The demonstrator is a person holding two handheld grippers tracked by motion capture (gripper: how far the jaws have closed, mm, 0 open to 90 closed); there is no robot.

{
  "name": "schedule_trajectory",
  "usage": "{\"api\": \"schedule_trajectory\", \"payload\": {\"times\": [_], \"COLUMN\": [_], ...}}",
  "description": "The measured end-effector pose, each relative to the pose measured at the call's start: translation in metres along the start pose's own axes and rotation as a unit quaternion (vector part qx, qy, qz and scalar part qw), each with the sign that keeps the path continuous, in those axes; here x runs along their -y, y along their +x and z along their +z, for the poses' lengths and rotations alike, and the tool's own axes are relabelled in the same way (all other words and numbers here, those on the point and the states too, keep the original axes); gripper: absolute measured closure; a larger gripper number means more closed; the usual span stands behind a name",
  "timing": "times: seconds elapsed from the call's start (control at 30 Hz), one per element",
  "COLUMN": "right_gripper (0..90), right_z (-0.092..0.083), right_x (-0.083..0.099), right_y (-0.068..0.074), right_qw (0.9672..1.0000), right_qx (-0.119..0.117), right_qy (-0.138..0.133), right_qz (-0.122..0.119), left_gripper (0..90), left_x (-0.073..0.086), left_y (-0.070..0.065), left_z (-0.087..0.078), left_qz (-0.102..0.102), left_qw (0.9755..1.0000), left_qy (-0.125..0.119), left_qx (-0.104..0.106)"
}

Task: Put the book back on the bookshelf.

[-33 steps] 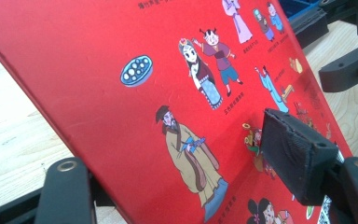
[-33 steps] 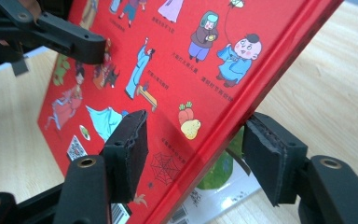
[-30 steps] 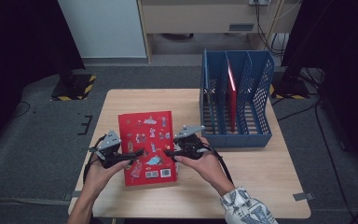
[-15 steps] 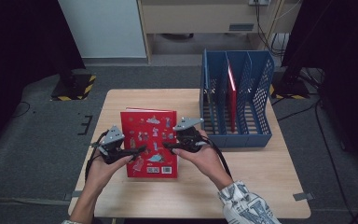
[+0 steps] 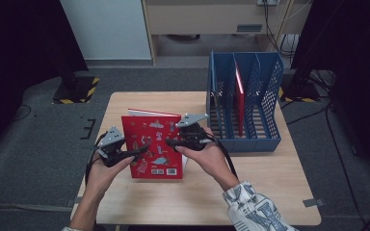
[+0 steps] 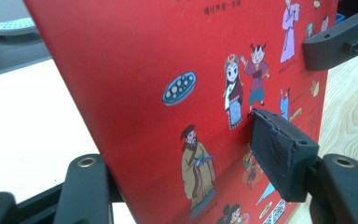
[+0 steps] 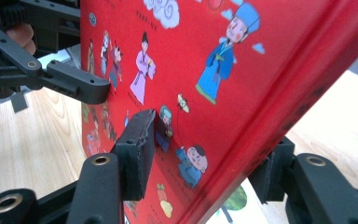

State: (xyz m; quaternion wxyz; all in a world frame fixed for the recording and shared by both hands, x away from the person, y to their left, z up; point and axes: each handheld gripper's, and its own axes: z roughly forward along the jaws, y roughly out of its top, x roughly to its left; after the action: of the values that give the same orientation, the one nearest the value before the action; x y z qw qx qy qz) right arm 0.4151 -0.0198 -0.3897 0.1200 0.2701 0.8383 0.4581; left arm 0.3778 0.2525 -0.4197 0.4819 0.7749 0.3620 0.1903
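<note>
A red picture book (image 5: 151,144) with cartoon figures is tilted up off the wooden table (image 5: 250,192), its page edge showing along the top. My left gripper (image 5: 139,150) is shut on the book's left side, and my right gripper (image 5: 171,142) is shut on its right side by the spine. In the left gripper view, one pad (image 6: 279,158) presses the cover of the book (image 6: 158,84) and the other jaw sits behind it. In the right gripper view, my gripper (image 7: 205,163) clamps the book (image 7: 242,70) across its spine, with the left gripper's finger (image 7: 74,84) farther along the cover.
A blue mesh file rack (image 5: 243,142) with several slots stands at the table's right rear. A thin red book (image 5: 240,91) stands upright in its middle slot. Bare wood lies in front of the book and to its left. Dark floor and cables surround the table.
The book lay flat a second ago. Both grippers have raised its far edge, so it now tilts up and sits slightly closer to the rack.
</note>
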Motion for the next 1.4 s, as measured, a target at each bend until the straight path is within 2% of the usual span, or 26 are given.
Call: {"api": "schedule_trajectory", "payload": {"times": [0.23, 0.33, 0.43, 0.53, 0.73, 1.0, 1.27, 1.4], "right_gripper": [47.8, 48.4, 49.3, 49.4, 50.8, 50.9, 53.8, 57.8], "right_z": [0.001, 0.000, -0.004, -0.006, -0.010, -0.009, -0.008, -0.007], "right_x": [0.000, 0.002, 0.006, 0.008, 0.009, 0.007, 0.002, -0.001], "right_y": [0.000, 0.002, 0.005, 0.006, 0.008, 0.008, 0.009, 0.011], "right_qw": [1.0000, 0.9999, 0.9997, 0.9997, 0.9992, 0.9988, 0.9976, 0.9971], "right_qx": [0.003, 0.003, -0.002, -0.006, -0.015, -0.032, -0.047, -0.054], "right_qy": [-0.006, -0.009, -0.012, -0.014, -0.027, -0.036, -0.048, -0.052], "right_qz": [-0.004, -0.012, -0.019, -0.020, -0.024, -0.014, -0.015, -0.014], "left_gripper": [37.0, 37.4, 37.4, 37.0, 34.3, 27.9, 23.8, 22.9], "left_x": [0.003, 0.006, 0.008, 0.009, 0.017, 0.033, 0.050, 0.060], "left_y": [0.001, -0.002, -0.008, -0.010, -0.012, -0.001, 0.007, 0.008], "left_z": [0.000, -0.003, -0.005, -0.004, -0.005, -0.007, 0.000, 0.005], "left_qz": [0.007, 0.010, 0.022, 0.026, 0.013, -0.002, -0.010, -0.016], "left_qw": [1.0000, 0.9999, 0.9997, 0.9996, 0.9998, 0.9998, 0.9996, 0.9993], "left_qy": [-0.004, -0.009, -0.004, -0.004, -0.011, -0.008, 0.014, 0.031], "left_qx": [-0.005, -0.006, -0.010, -0.008, -0.012, -0.020, -0.020, -0.010]}}
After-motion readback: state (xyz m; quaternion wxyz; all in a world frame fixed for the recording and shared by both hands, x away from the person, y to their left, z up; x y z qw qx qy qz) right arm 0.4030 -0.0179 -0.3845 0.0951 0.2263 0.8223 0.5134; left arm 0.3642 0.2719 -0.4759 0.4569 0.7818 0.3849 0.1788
